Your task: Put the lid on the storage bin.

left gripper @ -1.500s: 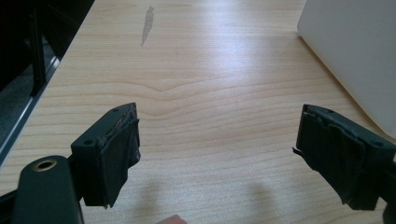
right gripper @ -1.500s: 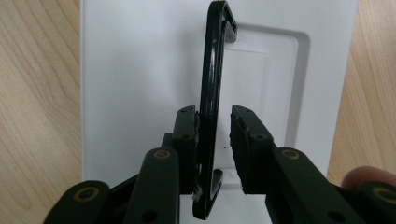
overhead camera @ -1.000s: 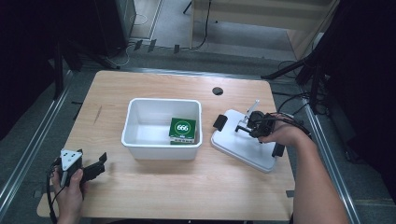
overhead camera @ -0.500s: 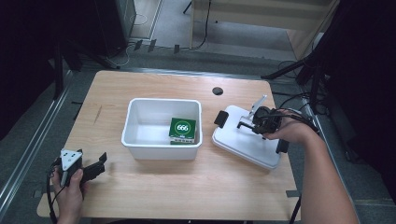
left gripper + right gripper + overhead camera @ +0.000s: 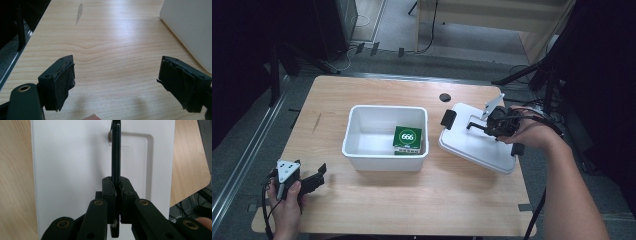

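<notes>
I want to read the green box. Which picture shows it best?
The high view: the green box lies inside the white bin, its "666" label facing up. The left gripper view catches just the bin's wall; the right gripper view looks at the white lid.

Light wooden table (image 5: 377, 210), rounded corners, small dark round hole (image 5: 445, 97) near far edge, faint grey smear (image 5: 80, 10) on left part of top. Grey floor (image 5: 387, 25) beyond table, brighter patch at top centre. Black cables (image 5: 432, 30) trail across floor; several short dark tape strips (image 5: 373, 48) stuck down near far edge of table. Pale wooden furniture (image 5: 492, 15) at top right. Metal rail (image 5: 242, 160) runs along left side. Dark stands and legs (image 5: 274, 65) at left and right, surroundings in deep shadow. Light soft, from above.
</notes>
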`<state>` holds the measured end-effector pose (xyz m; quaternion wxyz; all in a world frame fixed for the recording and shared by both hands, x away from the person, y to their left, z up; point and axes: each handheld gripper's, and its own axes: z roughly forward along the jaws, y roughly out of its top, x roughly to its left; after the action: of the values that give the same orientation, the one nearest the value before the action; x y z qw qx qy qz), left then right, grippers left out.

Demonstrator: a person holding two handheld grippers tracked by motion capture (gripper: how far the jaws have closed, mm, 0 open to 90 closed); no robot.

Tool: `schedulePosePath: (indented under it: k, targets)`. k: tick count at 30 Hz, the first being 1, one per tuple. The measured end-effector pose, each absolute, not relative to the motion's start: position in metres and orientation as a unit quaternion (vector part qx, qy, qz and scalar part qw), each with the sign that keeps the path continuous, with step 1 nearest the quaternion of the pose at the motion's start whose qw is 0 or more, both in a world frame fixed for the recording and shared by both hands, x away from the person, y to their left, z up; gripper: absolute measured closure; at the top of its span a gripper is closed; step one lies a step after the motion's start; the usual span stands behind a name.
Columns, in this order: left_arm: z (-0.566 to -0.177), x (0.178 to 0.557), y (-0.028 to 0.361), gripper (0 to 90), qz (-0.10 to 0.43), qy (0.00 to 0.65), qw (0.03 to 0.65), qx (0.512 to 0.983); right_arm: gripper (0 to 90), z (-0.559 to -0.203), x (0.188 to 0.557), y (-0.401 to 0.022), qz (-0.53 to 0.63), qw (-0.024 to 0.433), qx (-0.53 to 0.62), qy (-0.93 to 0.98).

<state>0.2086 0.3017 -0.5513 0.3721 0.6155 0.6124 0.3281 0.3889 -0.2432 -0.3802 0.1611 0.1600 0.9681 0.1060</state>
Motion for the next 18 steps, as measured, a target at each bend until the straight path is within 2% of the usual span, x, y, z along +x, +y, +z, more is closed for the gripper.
schedulePosePath:
  k: [18]
  targets:
    - [-0.551,0.208,0.301,14.3,0.332,0.611,0.369,0.616,85.7,-0.326,0.382,-0.219,0.13,0.164,0.118,0.971]
